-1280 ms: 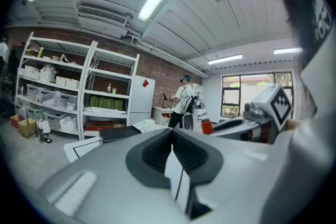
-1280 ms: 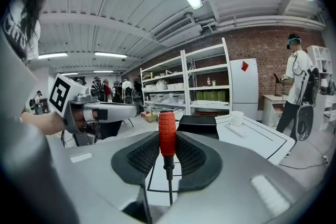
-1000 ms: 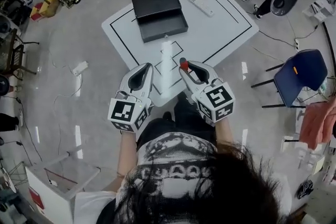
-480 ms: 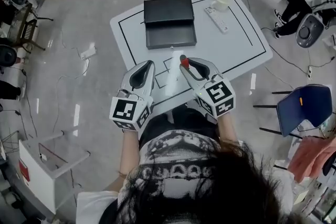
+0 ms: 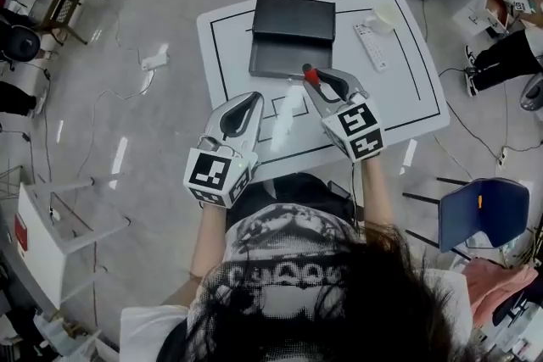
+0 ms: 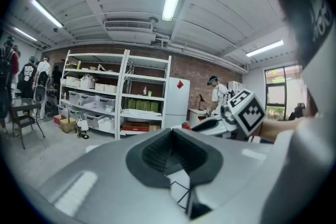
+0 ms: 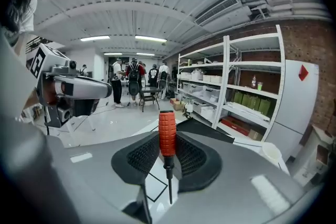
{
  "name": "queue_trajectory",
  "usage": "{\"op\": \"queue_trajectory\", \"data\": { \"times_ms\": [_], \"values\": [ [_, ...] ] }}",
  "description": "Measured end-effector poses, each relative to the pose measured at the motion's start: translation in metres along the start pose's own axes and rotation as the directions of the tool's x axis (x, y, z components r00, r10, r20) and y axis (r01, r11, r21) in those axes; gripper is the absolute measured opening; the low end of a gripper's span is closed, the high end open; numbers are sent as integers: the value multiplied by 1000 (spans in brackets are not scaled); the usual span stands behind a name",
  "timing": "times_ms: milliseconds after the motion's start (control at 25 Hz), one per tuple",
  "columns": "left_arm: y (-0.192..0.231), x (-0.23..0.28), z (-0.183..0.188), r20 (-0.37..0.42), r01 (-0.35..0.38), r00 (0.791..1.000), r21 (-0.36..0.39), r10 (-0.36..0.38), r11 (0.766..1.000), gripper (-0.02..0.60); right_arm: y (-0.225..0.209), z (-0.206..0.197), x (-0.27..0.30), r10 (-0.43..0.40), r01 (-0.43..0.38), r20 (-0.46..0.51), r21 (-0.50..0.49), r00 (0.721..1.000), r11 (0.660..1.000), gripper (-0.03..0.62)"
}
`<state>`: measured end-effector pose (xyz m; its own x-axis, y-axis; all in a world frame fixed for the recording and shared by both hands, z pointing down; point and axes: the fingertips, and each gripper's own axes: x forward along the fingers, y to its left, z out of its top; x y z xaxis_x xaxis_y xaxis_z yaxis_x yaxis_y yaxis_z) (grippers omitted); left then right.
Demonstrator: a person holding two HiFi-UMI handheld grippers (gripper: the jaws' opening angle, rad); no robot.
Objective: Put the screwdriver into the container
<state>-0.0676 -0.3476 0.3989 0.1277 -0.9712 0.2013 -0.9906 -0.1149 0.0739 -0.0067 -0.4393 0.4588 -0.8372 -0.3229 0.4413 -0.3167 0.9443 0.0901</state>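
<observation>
One screwdriver: upright, red handle clamped in right gripper, above the near edge of the container
Container: black, open, looks empty, on tabletop
Left gripper: jaws together, holding nothing
Progress: pickup done; lowering in and release remain
Change: right gripper has carried it from the tabletop's near side up to the container

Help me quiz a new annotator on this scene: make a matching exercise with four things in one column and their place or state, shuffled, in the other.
1. screwdriver
2. container
3. cup
4. remote

A. white, near the far right corner of the table
B. red handle, gripped in the right gripper
C. long, lying flat beside the cup
D. black, at the table's far side

Pairs: 1-B, 2-D, 3-A, 4-C
</observation>
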Motion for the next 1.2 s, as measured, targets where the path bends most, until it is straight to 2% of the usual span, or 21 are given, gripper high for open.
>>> {"op": "queue_trajectory", "data": {
  "times_ms": [240, 360, 640, 800, 960, 1200],
  "values": [
    [17, 0, 3, 17, -69, 997, -9, 69, 998, 0, -26, 14, 46, 52, -63, -72, -163, 996, 985, 99],
    [28, -3, 1, 17, -108, 994, -18, 108, 994, 0, -33, 10, 79, 88, -112, -123, -208, 989, 972, 100],
    [46, -7, -5, 10, -177, 984, -38, 177, 984, 0, -44, -37, 159, 109, -193, -293, -276, 950, 942, 100],
    [49, -11, -10, -3, -200, 980, -41, 200, 979, 0, -39, -71, 183, 132, -246, -399, -250, 908, 937, 100],
    [55, -13, -14, -13, -220, 976, -44, 219, 975, 0, -32, -91, 203, 161, -281, -448, -215, 879, 935, 100],
    [58, -18, -18, -26, -243, 970, -47, 242, 969, 0, -28, -115, 223, 150, -294, -512, -213, 846, 932, 100]
  ]
}}
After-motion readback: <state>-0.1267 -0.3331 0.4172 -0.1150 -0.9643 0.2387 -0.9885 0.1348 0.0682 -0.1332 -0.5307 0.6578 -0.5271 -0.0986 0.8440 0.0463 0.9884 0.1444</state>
